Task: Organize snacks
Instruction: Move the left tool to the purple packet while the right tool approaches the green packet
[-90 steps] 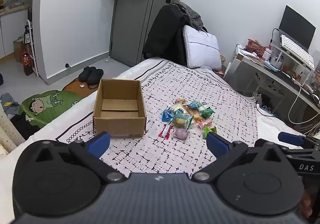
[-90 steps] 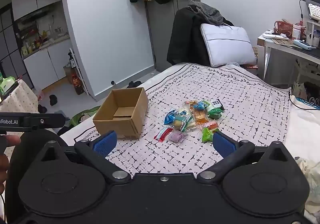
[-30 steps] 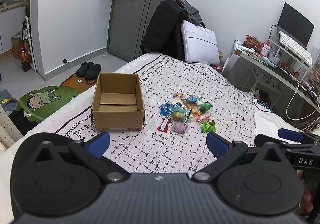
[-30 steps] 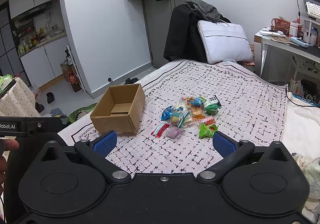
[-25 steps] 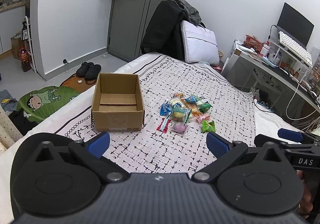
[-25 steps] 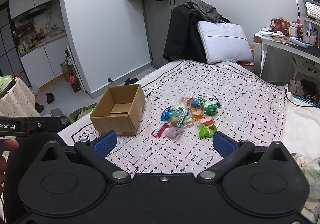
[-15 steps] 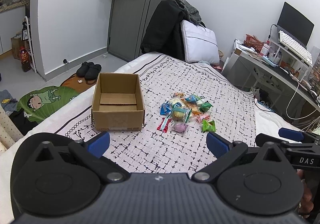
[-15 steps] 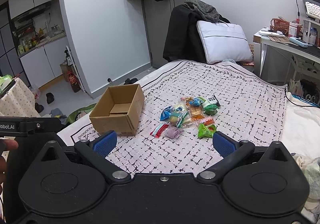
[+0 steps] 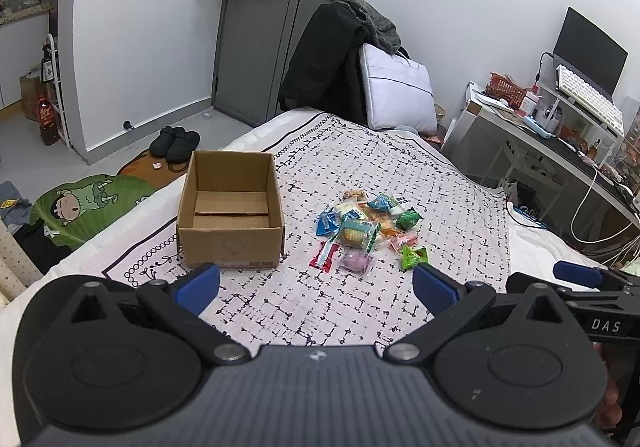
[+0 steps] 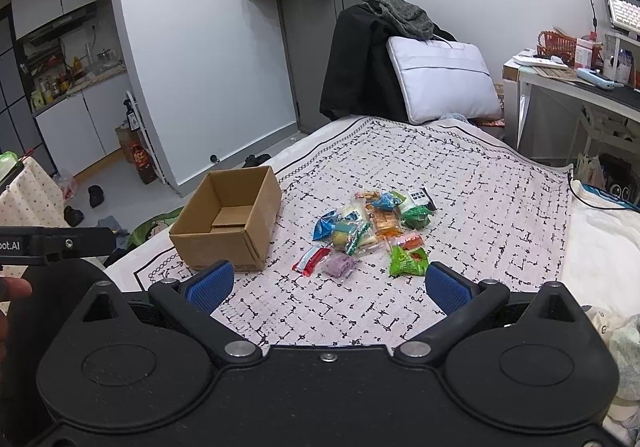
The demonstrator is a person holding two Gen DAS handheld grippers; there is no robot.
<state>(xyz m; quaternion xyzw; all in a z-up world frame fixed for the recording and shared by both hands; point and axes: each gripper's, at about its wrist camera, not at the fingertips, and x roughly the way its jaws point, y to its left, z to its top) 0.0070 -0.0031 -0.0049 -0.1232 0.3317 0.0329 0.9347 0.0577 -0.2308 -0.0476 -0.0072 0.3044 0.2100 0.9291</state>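
Note:
An open, empty cardboard box sits on the patterned bedspread. To its right lies a pile of several wrapped snacks, with a green packet, a purple one and a red one at its near edge. My left gripper is open and empty, held above the bed short of the pile. My right gripper is open and empty too, also short of the pile.
A pillow and a chair with dark coats stand past the bed's far end. A desk with monitor and keyboard is on the right. Slippers and a green mat lie on the floor left of the bed.
Since three seconds ago both grippers have risen slightly, so box and snacks sit a little lower and farther. Over the last second almost nothing has moved.

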